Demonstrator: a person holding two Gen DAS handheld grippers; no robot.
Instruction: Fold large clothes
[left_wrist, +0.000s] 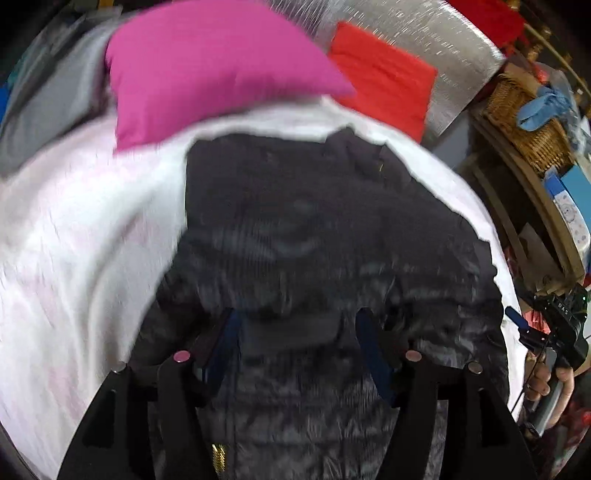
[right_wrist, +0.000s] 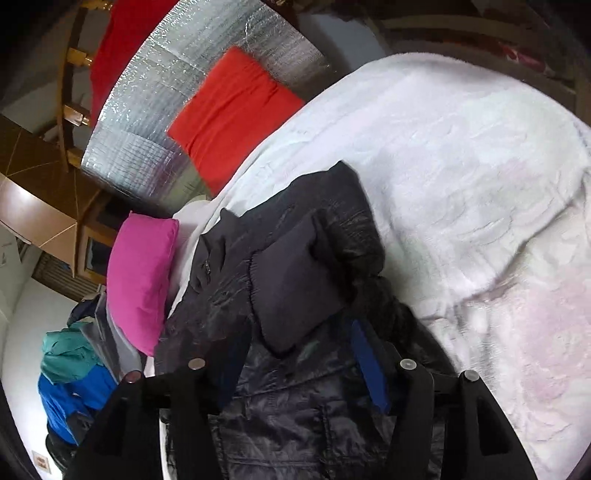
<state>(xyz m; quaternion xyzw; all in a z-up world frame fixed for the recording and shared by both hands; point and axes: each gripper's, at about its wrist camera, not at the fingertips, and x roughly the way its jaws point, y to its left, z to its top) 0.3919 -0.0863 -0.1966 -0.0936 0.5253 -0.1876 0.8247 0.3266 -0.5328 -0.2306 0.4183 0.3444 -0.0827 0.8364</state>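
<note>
A large black puffer jacket (left_wrist: 314, 240) lies spread on a white blanket (left_wrist: 81, 240) on the bed; it also shows in the right wrist view (right_wrist: 288, 295), bunched with a folded-over part. My left gripper (left_wrist: 297, 325) is open, its blue-padded fingers (left_wrist: 369, 339) apart just above the jacket's near part. My right gripper (right_wrist: 299, 339) is open over the jacket's shiny near edge, with one blue pad (right_wrist: 365, 354) showing. The right gripper also shows in the left wrist view (left_wrist: 546, 328) at the far right, held by a hand. The left view is motion-blurred.
A pink pillow (left_wrist: 207, 66) and a red pillow (left_wrist: 384, 74) lie at the head of the bed by a silver foil panel (left_wrist: 424, 40). A wicker basket (left_wrist: 528, 122) sits on shelves at the right. Blue and teal clothes (right_wrist: 70, 373) are piled beside the bed.
</note>
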